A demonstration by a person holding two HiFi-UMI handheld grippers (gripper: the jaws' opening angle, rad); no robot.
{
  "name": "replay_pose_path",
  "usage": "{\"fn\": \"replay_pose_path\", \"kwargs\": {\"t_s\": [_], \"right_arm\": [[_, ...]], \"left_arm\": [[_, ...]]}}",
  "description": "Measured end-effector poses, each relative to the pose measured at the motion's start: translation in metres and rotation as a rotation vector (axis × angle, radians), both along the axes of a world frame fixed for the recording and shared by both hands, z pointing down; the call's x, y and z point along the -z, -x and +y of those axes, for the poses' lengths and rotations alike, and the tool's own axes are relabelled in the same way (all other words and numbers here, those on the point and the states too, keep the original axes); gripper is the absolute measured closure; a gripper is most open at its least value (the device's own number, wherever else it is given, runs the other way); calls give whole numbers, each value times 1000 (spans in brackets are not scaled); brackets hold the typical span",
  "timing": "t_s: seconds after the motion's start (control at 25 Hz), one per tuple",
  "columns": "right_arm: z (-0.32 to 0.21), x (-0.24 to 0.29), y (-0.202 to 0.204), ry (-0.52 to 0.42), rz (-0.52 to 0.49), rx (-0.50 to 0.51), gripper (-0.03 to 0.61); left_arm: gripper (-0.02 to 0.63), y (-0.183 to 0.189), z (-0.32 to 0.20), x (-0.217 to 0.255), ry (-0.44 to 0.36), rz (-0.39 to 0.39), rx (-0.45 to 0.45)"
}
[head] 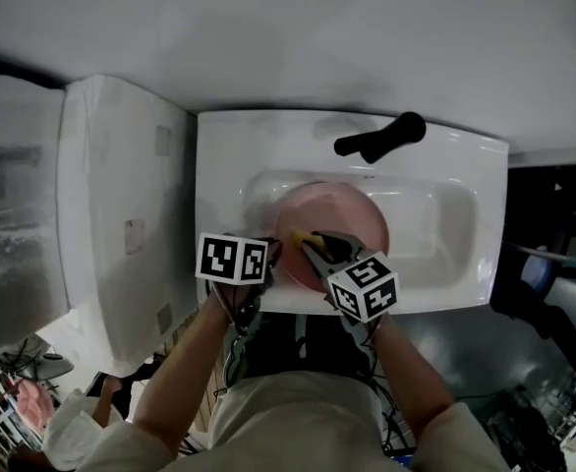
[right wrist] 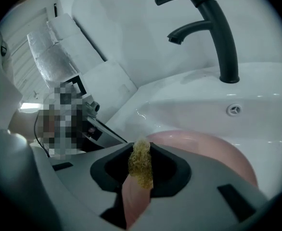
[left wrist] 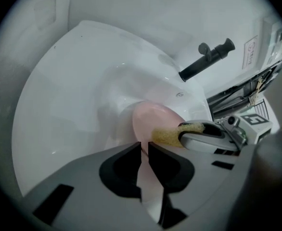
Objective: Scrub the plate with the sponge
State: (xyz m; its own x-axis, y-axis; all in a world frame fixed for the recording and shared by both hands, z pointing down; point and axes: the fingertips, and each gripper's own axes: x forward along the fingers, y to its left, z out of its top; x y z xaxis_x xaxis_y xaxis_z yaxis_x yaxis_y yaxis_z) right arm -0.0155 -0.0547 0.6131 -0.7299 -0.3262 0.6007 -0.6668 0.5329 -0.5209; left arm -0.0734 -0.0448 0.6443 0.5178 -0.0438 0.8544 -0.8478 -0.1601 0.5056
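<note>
A pink plate stands tilted in the white sink basin. My left gripper is at the plate's near left rim. In the left gripper view its jaws are nearly together, with the plate's thin pink edge pinched between them. My right gripper is shut on a yellow sponge, which rests against the plate's face near the left rim. In the right gripper view the sponge fills the gap between the jaws, with the plate just beyond. The sponge also shows beside the plate in the left gripper view.
A black faucet stands on the sink's back ledge, spout over the basin. An overflow fitting sits in the basin's back wall. A tall white appliance borders the sink's left side. The person's body presses against the sink's front edge.
</note>
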Motion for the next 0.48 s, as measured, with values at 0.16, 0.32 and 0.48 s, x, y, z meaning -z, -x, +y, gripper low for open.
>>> {"fn": "replay_pose_path", "kwargs": {"t_s": [0.16,0.32,0.48], "right_arm": [[-3,-5,6,-5,0,44,483],[-13,-15,19,-6,16,135,485],[-24,-34,24,-35,98,200,486]], "left_arm": [[565,0,-1,-1,-2,10,7],[568,-1,0,-1,-6,5,-11],[569,-1,0,-2,-17,-18,-27]]}}
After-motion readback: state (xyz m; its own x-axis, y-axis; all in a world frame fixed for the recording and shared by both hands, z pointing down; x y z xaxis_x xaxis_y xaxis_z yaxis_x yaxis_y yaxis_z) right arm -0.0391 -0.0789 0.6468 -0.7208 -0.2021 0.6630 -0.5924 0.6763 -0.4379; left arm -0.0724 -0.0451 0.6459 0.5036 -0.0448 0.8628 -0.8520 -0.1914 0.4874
